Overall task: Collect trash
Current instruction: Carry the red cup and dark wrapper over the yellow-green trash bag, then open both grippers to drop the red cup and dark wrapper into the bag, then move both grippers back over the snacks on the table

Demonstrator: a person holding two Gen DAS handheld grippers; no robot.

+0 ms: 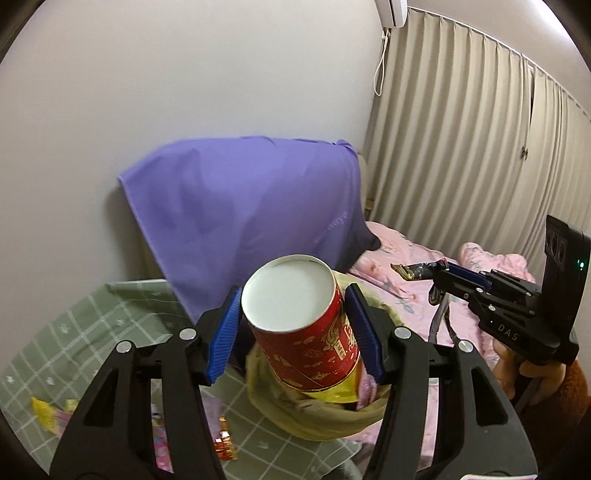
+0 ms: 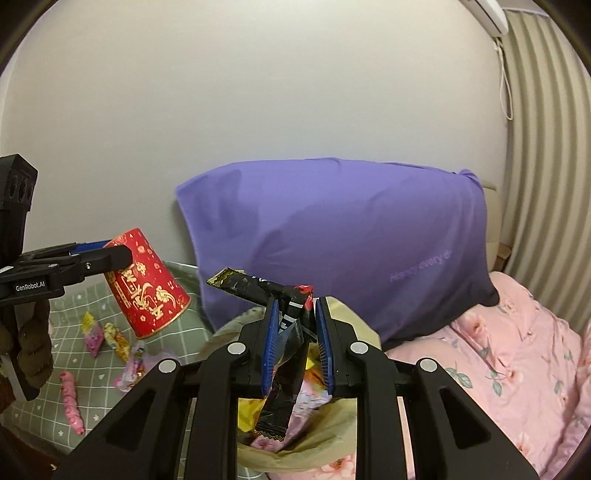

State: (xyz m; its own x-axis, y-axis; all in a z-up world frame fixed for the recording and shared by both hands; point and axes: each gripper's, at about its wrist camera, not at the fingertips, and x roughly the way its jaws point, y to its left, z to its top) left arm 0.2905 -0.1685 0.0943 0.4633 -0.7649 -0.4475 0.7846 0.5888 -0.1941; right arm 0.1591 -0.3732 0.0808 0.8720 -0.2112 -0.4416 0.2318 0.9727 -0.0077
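- Left tongs point(image 1: 293, 326), black frame with ribbed blue pads, clamp a red paper cup point(image 1: 308, 332) by its sides; the cup is tilted, its white base turned toward the lens, gold ornaments and characters printed round its tapering wall.
- Right tongs point(image 2: 294, 345), the same black-and-blue build, pinch a crumpled black foil wrapper point(image 2: 286, 332) with gold trim; one stiff end juts up and left past the pads, the rest hangs creased below them.
- Directly beneath both sets of tongs gapes a soft tan bag point(image 1: 317, 421), its rim slumped and wrinkled, with yellow and pink packaging showing inside; the cup hangs just above its mouth.
- Left of the bag, a pale green sheet point(image 2: 92, 373) with a white grid pattern carries scattered litter: small yellow and pink candy wrappers point(image 2: 110, 338) and a pink, segmented wrapper point(image 2: 72, 402).
- Right of the bag lies pink floral bedding point(image 2: 517, 354), rumpled at the far side.
- Behind, a smooth purple cloth point(image 2: 332, 236) with faint lettering drapes over an upright form against the plain white wall point(image 2: 258, 92).
- Beige pleated curtains point(image 1: 461, 147) close off the far right, an air conditioner point(image 1: 393, 11) mounted above them.
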